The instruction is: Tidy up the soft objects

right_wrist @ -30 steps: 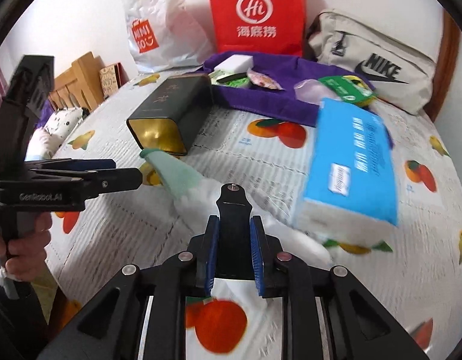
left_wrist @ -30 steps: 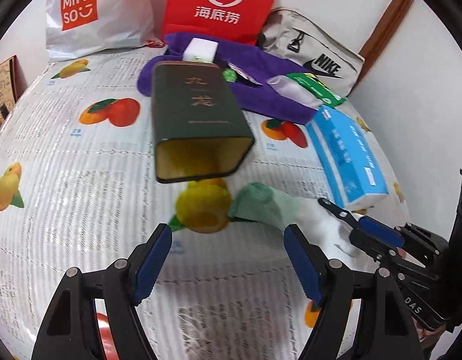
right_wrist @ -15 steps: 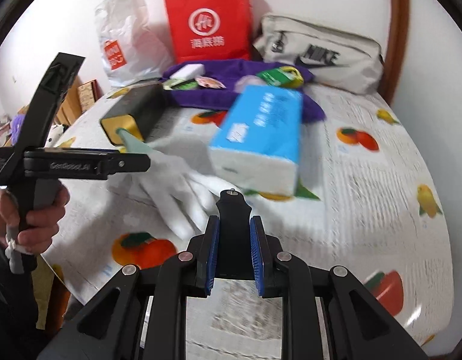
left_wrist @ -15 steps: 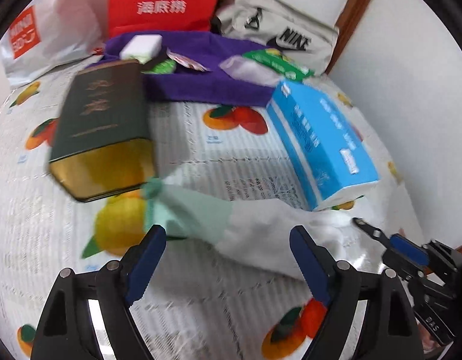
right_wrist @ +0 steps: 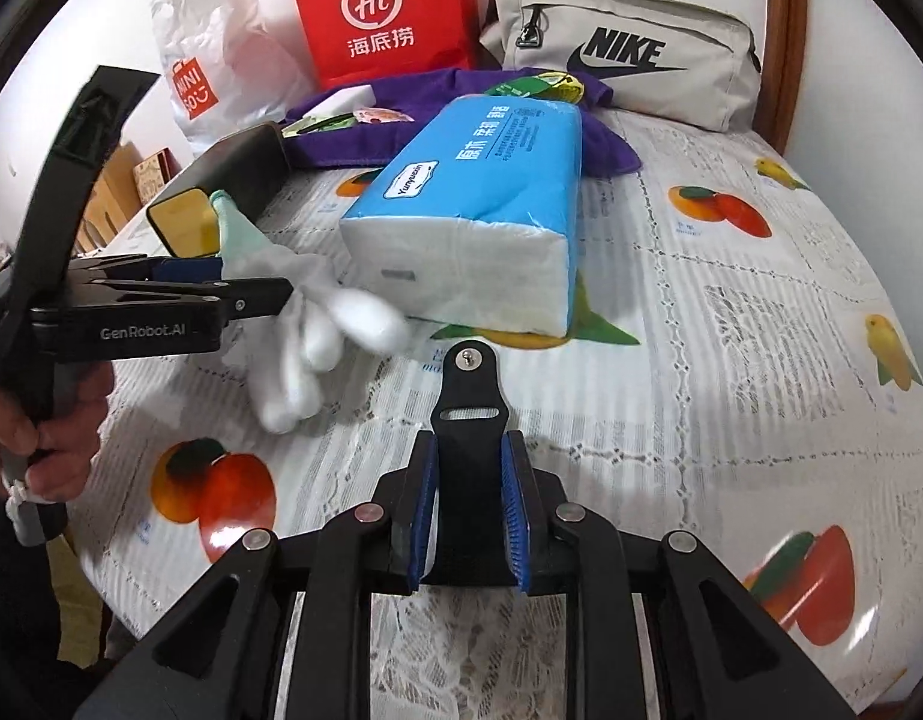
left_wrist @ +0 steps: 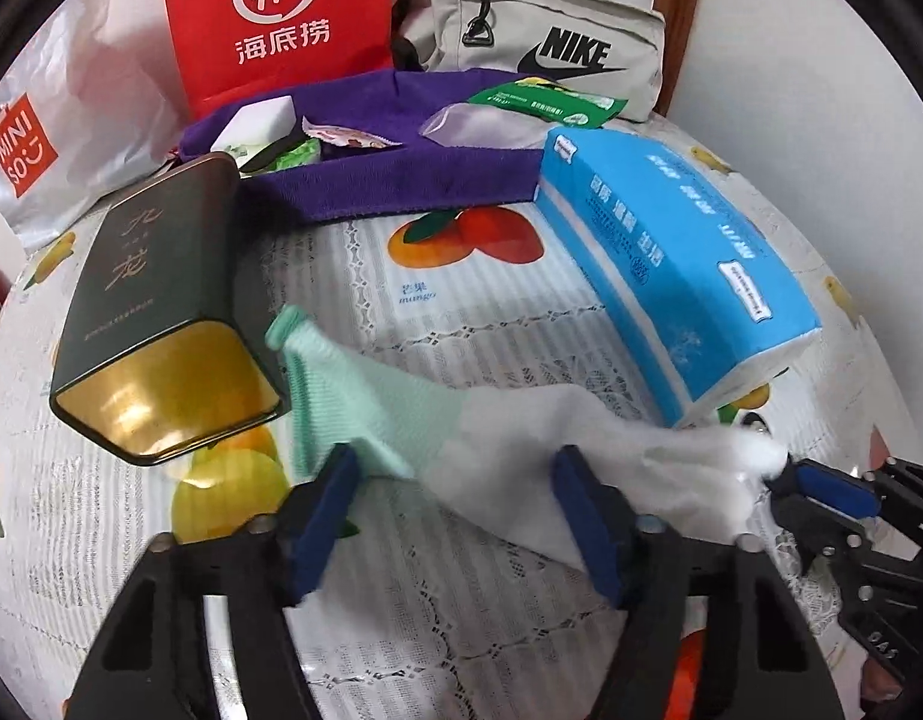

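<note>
While we've got the glove (left_wrist: 521, 456) stretched out across the counter (left_wrist: 473, 630), it looks like we're in the middle of sorting it, somewhere between laying it flat and getting it ready for the open tin (left_wrist: 161, 312). Just our read, though.

Its green cuff lies right beside the tin's gold mouth, and the white fingers trail off toward the right tongs (left_wrist: 815, 489), just in front of the blue tissue pack (left_wrist: 677, 276).

The left tongs (left_wrist: 455, 516) are spread wide and straddle the glove's middle, one blue pad by the cuff, the other over the white palm. They're not squeezing anything yet as far as we can see.

The right tongs look closed in their own view, with nothing between the pads (right_wrist: 422, 516). From the left view they sit at the fingertip end of the glove, but whether they touch it, we can't tell.

Next move, we reckon: close the left tongs on the glove's middle, then fold it or feed the cuff into the tin. It's floppy, so it needs a firm pinch.
</note>
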Available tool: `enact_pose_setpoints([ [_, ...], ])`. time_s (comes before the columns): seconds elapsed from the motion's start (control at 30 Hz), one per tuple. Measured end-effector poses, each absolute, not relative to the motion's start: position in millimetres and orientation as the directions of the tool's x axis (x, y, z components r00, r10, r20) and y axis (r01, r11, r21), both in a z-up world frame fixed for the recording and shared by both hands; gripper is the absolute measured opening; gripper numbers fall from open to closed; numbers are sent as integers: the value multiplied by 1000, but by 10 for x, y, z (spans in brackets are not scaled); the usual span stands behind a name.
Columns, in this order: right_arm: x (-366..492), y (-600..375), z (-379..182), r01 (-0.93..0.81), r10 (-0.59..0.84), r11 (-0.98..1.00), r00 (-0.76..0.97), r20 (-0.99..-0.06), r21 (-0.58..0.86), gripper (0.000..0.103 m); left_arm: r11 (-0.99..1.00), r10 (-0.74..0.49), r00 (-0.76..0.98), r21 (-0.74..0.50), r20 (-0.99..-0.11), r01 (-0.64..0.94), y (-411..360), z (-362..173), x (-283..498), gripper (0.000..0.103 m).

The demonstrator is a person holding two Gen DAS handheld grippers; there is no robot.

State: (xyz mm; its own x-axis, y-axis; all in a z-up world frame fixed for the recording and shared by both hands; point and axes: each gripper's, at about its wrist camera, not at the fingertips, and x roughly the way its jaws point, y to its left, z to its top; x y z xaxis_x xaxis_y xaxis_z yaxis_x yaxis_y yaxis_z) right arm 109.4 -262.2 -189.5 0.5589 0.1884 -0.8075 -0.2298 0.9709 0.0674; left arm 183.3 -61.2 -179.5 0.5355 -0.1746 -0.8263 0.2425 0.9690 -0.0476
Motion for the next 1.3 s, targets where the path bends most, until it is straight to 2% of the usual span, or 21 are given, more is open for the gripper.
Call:
enact_pose_setpoints([
  [0.03,1101,-2612,-1898,-230,182,971,563,-807,58,22,969,-180,537,-54,-824,242,-605,-1789,1834,44],
  [0.07,1095,-2595,-1902,-230,171,972,571,-803,44,21,966,-198,536,-69,-821,250,-592,-1783,1835,39],
  [0.13,1088,-2580,-1905,-228,162,973,579,-799,33,21,955,-247,515,-116,-821,274,-587,-1794,1851,12],
  [0.37,1076,-2584,-1816,-223,172,974,579,-797,48,21,939,-330,497,-224,-803,261,-386,-1745,1750,9],
  [0.67,986,-2522,-1593,-240,201,969,602,-773,64,21,942,-337,538,-267,-773,205,25,-1587,1454,8],
  [0.9,939,-2457,-1421,-249,204,967,618,-759,58,21,951,-302,575,-281,-760,128,400,-1515,1322,8],
  [1.17,918,-2470,-1310,-244,215,967,626,-749,73,21,958,-257,563,-283,-786,43,719,-1590,1316,8],
  [1.3,949,-2470,-1253,-242,220,967,629,-746,81,21,957,-262,558,-288,-787,42,746,-1587,1309,8],
])
